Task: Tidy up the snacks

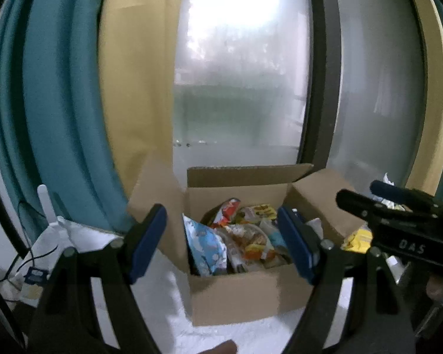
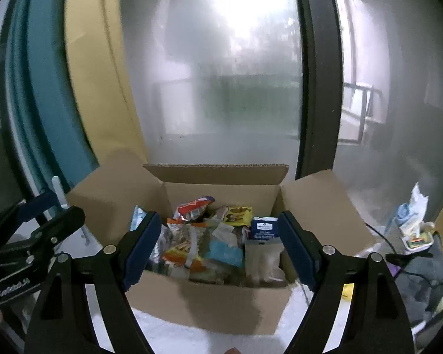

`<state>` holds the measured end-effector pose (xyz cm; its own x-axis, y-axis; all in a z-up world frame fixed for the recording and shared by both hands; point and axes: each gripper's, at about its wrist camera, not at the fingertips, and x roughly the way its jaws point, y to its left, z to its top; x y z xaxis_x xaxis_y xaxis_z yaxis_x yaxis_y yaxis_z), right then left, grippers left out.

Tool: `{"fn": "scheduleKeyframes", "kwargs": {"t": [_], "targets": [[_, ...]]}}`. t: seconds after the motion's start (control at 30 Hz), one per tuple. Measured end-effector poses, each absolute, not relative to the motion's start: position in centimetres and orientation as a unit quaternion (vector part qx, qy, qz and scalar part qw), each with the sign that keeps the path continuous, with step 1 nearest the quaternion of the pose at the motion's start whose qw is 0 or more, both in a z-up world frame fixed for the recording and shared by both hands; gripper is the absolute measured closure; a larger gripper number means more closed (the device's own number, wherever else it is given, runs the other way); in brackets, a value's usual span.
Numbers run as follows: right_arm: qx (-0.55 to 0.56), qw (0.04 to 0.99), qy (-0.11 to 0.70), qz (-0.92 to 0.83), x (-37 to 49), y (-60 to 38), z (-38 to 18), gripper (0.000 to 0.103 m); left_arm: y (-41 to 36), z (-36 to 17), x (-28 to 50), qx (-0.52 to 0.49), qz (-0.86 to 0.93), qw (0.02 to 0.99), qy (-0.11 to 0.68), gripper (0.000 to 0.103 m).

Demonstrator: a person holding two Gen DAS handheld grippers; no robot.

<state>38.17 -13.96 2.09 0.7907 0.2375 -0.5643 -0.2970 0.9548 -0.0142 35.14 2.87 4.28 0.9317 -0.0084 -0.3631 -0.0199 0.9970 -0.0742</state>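
An open cardboard box (image 2: 209, 303) sits on a white surface (image 1: 174, 309) in front of a frosted glass door (image 2: 221, 88), its flaps folded out, and it is packed with snack packets (image 2: 198, 242): a red and orange bag (image 2: 193, 206) at the back, a yellow packet (image 2: 237, 215) beside it, a small blue carton (image 2: 262, 228) standing at the right, a pale blue bag (image 1: 205, 247) leaning at the left. A yellow packet (image 1: 358, 237) also lies outside the box, to its right.

So most of the snacks lie in the box already; this would fit packets being gathered in just as well as a full box about to be sorted out. Either way, I'd say a good pick means coming down on one packet's edge rather than into the heap, since these crinkly bags overlap and would drag neighbours along.

The left gripper (image 1: 221, 244) hovers in front of the box with its blue pads spread wide, grasping nothing. The right gripper (image 2: 215, 247) is likewise spread wide and empty, just short of the box's near wall, touching nothing that I can see
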Motion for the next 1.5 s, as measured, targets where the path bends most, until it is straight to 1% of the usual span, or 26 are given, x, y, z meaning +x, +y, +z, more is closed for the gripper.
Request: {"fn": "scheduleKeyframes", "kwargs": {"t": [0.23, 0.27, 0.3, 0.37, 0.53, 0.83, 1.0, 1.13, 1.33, 1.5], "targets": [[-0.077, 0.953, 0.258, 0.138, 33.2, -13.9, 3.5, 0.019, 1.8, 4.3, 31.1, -0.028, -0.001, 0.984, 0.176, 0.024], [-0.083, 0.954, 0.253, 0.138, 32.5, -13.9, 3.7, 0.019, 1.7, 4.4, 30.5, -0.027, -0.001, 0.984, 0.175, 0.023], [-0.088, 0.955, 0.249, 0.137, 31.6, -14.0, 3.8, 0.019, 1.5, 4.3, 29.7, -0.027, -0.002, 0.985, 0.173, 0.017], [-0.094, 0.956, 0.242, 0.138, 30.0, -14.0, 4.2, 0.019, 1.3, 4.2, 28.5, -0.031, -0.004, 0.985, 0.170, 0.014], [-0.098, 0.959, 0.224, 0.141, 25.6, -14.5, 4.8, 0.019, 0.6, 4.6, 25.1, -0.040, -0.017, 0.986, 0.161, 0.013], [-0.093, 0.964, 0.201, 0.146, 17.6, -16.0, 6.0, 0.019, -1.0, 3.8, 18.6, 0.010, 0.013, 0.991, 0.130, 0.013], [-0.084, 0.970, 0.186, 0.134, 14.2, -17.3, 6.6, 0.019, -0.1, 3.5, 14.8, -0.004, 0.036, 0.995, 0.093, 0.013], [-0.070, 0.976, 0.170, 0.121, 11.1, -18.9, 6.5, 0.019, 0.6, 2.5, 12.4, -0.021, 0.032, 0.995, 0.092, 0.013], [-0.088, 0.979, 0.158, 0.095, 8.4, -20.0, 5.7, 0.019, -0.3, 1.4, 9.5, 0.003, 0.026, 0.997, 0.076, 0.013], [-0.069, 0.981, 0.155, 0.094, 7.9, -20.7, 5.6, 0.019, -1.1, 1.6, 8.7, 0.010, 0.013, 0.998, 0.067, 0.012]]}}
